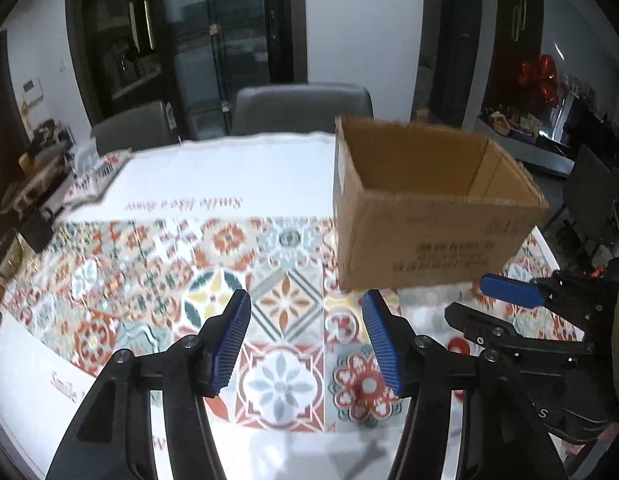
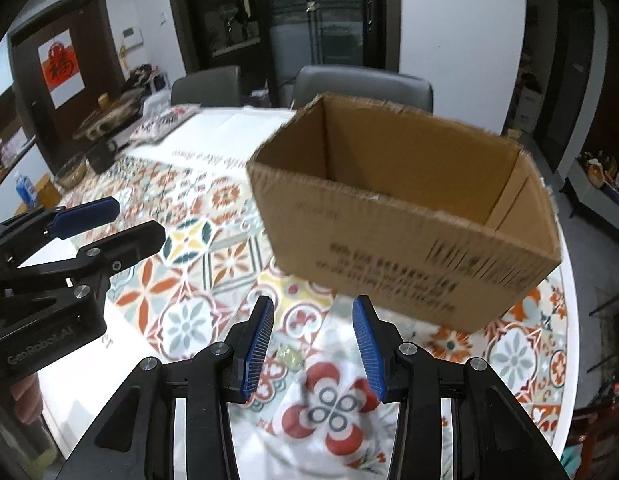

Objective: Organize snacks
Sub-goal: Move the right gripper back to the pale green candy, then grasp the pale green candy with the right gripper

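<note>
Both grippers, left gripper and right gripper, hover spread and empty before the open cardboard box on the patterned tablecloth, so finding an unseen snack likely comes next.

White walls; two grey chairs at twelve o'clock behind the table; dark glass doors beyond; a red paper sign at ten o'clock.
</note>
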The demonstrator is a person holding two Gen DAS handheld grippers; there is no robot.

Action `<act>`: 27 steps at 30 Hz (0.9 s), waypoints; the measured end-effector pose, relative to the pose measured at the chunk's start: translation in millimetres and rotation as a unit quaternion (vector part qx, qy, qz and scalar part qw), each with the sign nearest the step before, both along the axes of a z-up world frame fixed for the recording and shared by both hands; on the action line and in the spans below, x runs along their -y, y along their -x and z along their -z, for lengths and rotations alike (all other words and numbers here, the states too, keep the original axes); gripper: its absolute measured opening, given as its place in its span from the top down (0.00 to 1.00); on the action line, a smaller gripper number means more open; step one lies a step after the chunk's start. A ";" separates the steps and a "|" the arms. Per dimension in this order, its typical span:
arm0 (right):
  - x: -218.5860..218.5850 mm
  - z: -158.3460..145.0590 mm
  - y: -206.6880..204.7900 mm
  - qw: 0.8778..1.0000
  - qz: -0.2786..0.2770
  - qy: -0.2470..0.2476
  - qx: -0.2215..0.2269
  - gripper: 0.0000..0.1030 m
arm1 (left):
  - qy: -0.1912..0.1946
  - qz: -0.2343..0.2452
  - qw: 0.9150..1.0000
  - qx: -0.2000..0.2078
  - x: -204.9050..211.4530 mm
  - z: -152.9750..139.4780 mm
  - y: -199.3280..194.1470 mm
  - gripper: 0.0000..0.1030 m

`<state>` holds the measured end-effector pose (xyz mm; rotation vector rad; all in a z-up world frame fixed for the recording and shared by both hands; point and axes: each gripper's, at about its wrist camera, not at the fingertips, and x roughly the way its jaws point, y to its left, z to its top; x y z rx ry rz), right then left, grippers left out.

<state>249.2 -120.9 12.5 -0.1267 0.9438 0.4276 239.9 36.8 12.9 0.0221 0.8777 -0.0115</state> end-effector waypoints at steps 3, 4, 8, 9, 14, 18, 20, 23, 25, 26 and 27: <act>-6.1 12.4 4.6 1.000 -0.016 0.013 -0.013 0.59 | 0.003 -0.001 1.000 -0.019 -0.4 15.8 3.7 0.45; -7.8 16.5 5.9 1.000 -0.020 0.016 -0.017 0.59 | 0.003 -0.001 1.000 -0.025 -0.2 21.1 4.5 0.45; -13.4 31.7 8.1 0.998 -0.035 0.033 -0.035 0.59 | 0.002 -0.006 0.999 -0.047 0.8 43.4 7.6 0.45; -14.6 35.0 8.0 0.998 -0.038 0.037 -0.039 0.59 | 0.002 -0.007 0.999 -0.051 0.5 47.0 7.8 0.45; -20.1 53.0 10.0 0.995 -0.060 0.059 -0.058 0.59 | -0.015 -0.011 0.998 -0.067 1.9 66.4 10.2 0.45; -27.0 68.8 7.2 0.991 -0.074 0.084 -0.069 0.59 | -0.033 -0.009 0.996 -0.084 5.1 82.0 9.7 0.45; -30.7 76.8 5.9 0.989 -0.080 0.096 -0.075 0.59 | -0.031 -0.009 0.995 -0.093 5.0 88.5 8.8 0.45; -35.6 86.3 4.1 0.987 -0.088 0.109 -0.080 0.59 | -0.028 -0.011 0.994 -0.104 4.0 96.2 6.7 0.45; -39.2 91.7 2.6 0.986 -0.092 0.113 -0.083 0.59 | -0.030 -0.012 0.994 -0.107 4.0 99.9 5.9 0.45; -40.6 93.7 1.6 0.986 -0.094 0.113 -0.085 0.59 | -0.031 -0.013 0.993 -0.110 3.8 101.7 5.4 0.45; -42.2 95.9 0.5 0.985 -0.097 0.113 -0.087 0.59 | -0.029 -0.014 0.993 -0.112 3.4 103.2 5.2 0.45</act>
